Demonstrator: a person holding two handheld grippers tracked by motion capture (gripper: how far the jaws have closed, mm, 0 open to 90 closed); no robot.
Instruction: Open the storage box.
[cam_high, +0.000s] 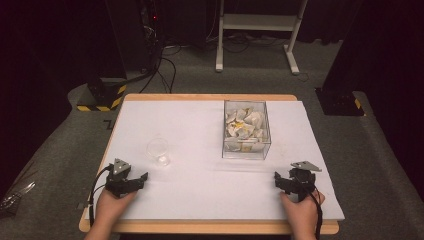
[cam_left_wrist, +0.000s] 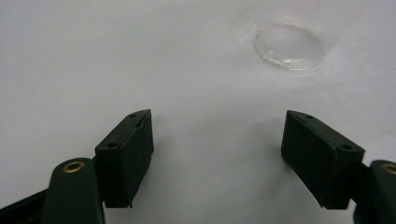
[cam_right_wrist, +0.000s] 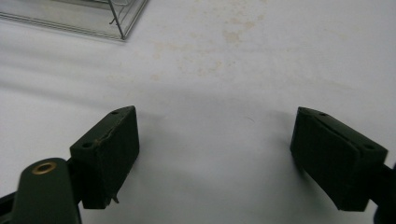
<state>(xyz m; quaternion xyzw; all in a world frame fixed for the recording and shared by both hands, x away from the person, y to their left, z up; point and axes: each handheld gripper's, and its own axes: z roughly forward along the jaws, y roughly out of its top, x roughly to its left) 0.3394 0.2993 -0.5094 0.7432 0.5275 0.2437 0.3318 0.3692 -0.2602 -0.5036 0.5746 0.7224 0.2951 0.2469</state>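
A white-topped table is seen from above, with a person's two hands at its near edge, each holding a two-jaw gripper.

At the left, the left gripper rests on the table with its jaws spread wide and nothing between them. Just beyond it and slightly to its right stands one small clear glass cup, upright and apparently empty. Being see-through and light, it could tip or skid if a jaw clips its rim instead of closing squarely around it.

Right of centre sits one clear plastic box, open-topped and heaped with pale, crumpled pieces, some with yellow; they are too jumbled to count. A careless scoop could spill pieces over the wall or shove the box.

At the right, the right gripper also rests on the table, jaws wide apart and empty, near the box's front corner. Faint brownish stains mark the surface ahead of it.
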